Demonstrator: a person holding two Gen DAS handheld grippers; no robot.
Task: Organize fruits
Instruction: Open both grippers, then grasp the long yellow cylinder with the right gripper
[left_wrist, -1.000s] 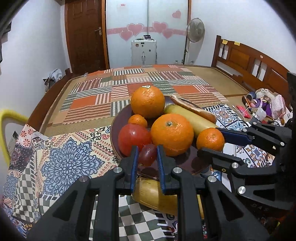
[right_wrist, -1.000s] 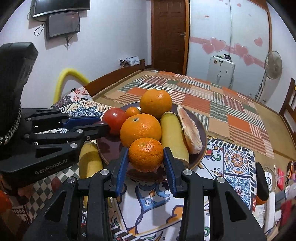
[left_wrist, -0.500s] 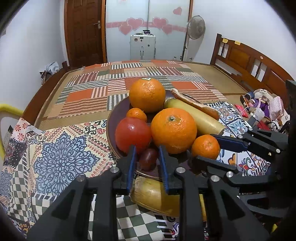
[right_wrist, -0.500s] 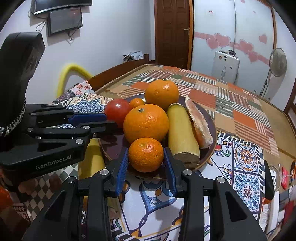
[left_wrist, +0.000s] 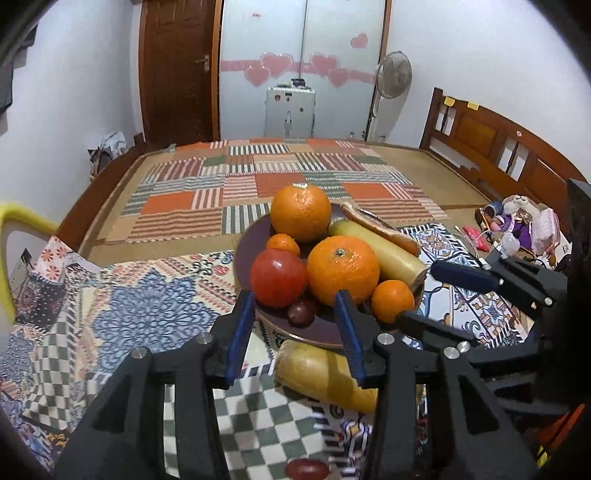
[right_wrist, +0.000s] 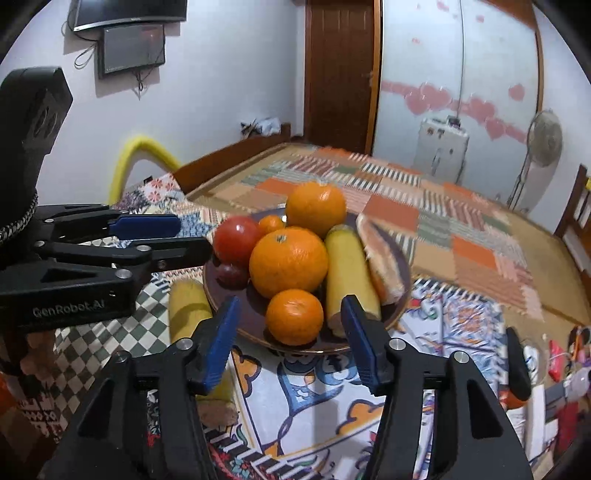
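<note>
Left wrist view: your left claw (left_wrist: 295, 325) is opening, its ribbed blue pads (left_wrist: 242, 328) clear of the small, glossy dark grape (left_wrist: 301, 312) lying at the near rim of the round, dark purple plate (left_wrist: 243, 254). Above it, at twelve o'clock, sit a smooth red tomato (left_wrist: 279, 277) and a dimpled large orange (left_wrist: 342, 269). A blunt yellow banana (left_wrist: 328, 380) lies off the plate on the checkered cloth (left_wrist: 258, 417). Right wrist view: your right claw (right_wrist: 290, 332) is also opening, released, with the pebbly little mandarin (right_wrist: 294, 316) between its pads but untouched, resting on the plate (right_wrist: 402, 306) beside a matte yellow banana (right_wrist: 349, 273).
</note>
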